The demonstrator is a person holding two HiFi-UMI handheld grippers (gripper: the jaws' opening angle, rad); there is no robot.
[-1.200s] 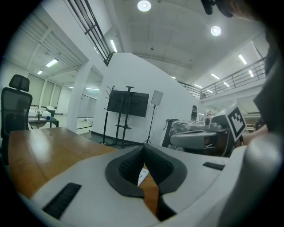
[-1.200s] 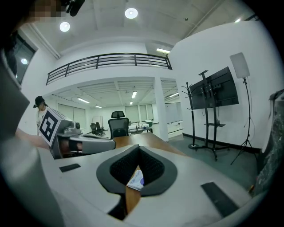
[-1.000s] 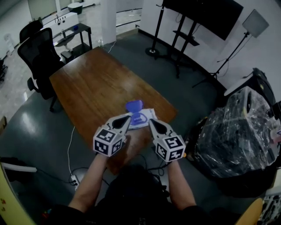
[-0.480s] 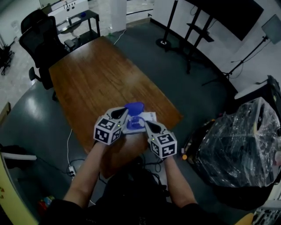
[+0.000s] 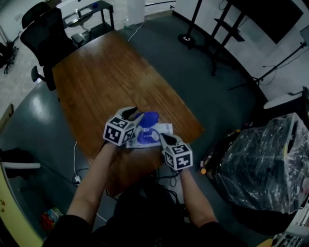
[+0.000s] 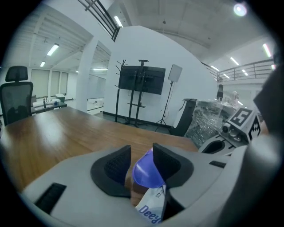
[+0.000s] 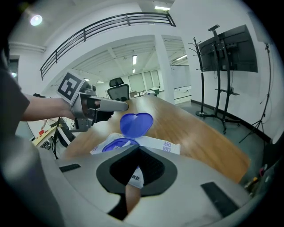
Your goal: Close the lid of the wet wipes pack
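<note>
My head view comes through dim and murky. Ahead of and above the right gripper (image 7: pixel 137 150), ceiling lights (image 7: pixel 161 7) glare; edges bend, corners black out.

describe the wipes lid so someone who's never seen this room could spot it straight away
On the long wooden table, near the end closest to the camera wearer, lies a flat white wet wipes pack. The lid is the rounded blue flap standing up from the pack, the only upright blue piece, just behind the flat blue ring of the opening.
</note>
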